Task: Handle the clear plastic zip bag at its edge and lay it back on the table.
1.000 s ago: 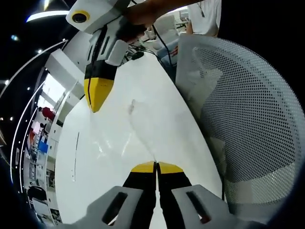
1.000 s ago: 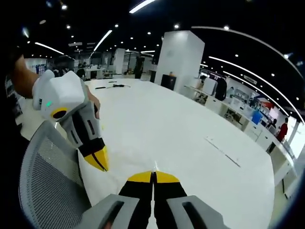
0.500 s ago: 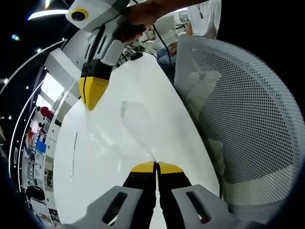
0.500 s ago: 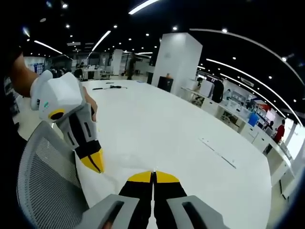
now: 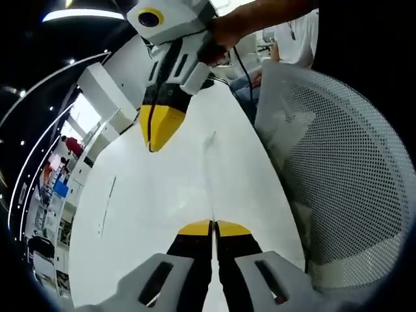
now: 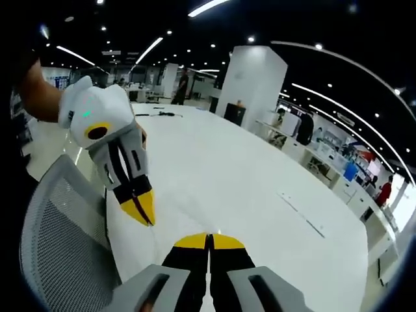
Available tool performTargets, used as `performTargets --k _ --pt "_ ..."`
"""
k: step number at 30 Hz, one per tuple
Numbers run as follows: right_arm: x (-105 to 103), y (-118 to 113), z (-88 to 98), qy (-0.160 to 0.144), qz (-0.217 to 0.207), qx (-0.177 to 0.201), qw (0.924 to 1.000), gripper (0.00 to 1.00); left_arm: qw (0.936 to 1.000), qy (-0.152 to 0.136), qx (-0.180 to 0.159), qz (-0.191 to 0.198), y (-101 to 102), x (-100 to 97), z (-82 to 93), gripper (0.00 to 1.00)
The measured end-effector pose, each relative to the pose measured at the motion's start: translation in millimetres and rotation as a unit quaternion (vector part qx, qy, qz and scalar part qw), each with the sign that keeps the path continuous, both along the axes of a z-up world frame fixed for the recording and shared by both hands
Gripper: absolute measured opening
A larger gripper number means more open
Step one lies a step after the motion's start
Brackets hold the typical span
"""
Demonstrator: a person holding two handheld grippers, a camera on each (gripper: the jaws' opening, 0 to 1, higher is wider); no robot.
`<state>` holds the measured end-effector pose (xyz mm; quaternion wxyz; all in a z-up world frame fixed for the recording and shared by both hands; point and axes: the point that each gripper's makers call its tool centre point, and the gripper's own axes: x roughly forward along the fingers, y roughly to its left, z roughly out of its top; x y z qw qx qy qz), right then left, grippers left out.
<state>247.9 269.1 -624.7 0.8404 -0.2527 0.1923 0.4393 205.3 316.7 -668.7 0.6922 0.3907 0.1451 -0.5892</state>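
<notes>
In the left gripper view the left tool (image 5: pixel 213 227) is pinching the clear zip bag (image 5: pixel 209 170) taut above the white table (image 5: pixel 149 214) toward the right tool (image 5: pixel 153 138), while in the right gripper view both are clamping its edge, lowering coming next

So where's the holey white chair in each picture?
Left gripper view: the mesh chair takes up the right side.
Right gripper view: the mesh chair is at the lower left.
Shared landmark: the white table, right beside the chair in both views.
</notes>
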Motion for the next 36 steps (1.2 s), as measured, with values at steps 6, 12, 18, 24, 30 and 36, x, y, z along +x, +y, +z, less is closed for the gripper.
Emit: performTargets --k 6,12,18,24,30,36 --pt "0.4 3.1 -12.3 -0.013 0.019 -0.032 0.9992 0.00 0.9944 0.055 -0.085 0.032 -7.2 -7.5 22.9 0.05" --pt "-0.5 4.9 -21.4 -0.019 0.039 -0.053 0.9976 0.00 0.9886 0.070 -0.115 0.068 4.0 -7.6 29.5 0.12" --pt "3.2 4.1 -26.2 -0.035 0.052 -0.071 0.9955 0.00 0.9731 0.090 -0.168 0.129 23.3 -5.0 33.8 0.19" --pt "5.7 4.3 -30.6 -0.056 0.063 -0.092 0.9922 0.00 0.9556 0.087 -0.202 0.197 45.8 -4.4 30.4 0.31" --pt "8.6 5.8 -38.8 -0.067 0.071 -0.110 0.9891 0.00 0.9471 0.078 -0.206 0.234 55.1 -12.0 20.8 0.43" --pt "11.7 7.0 -46.2 -0.079 0.080 -0.133 0.9846 0.00 0.9369 0.074 -0.210 0.270 67.9 -20.5 7.5 0.49"
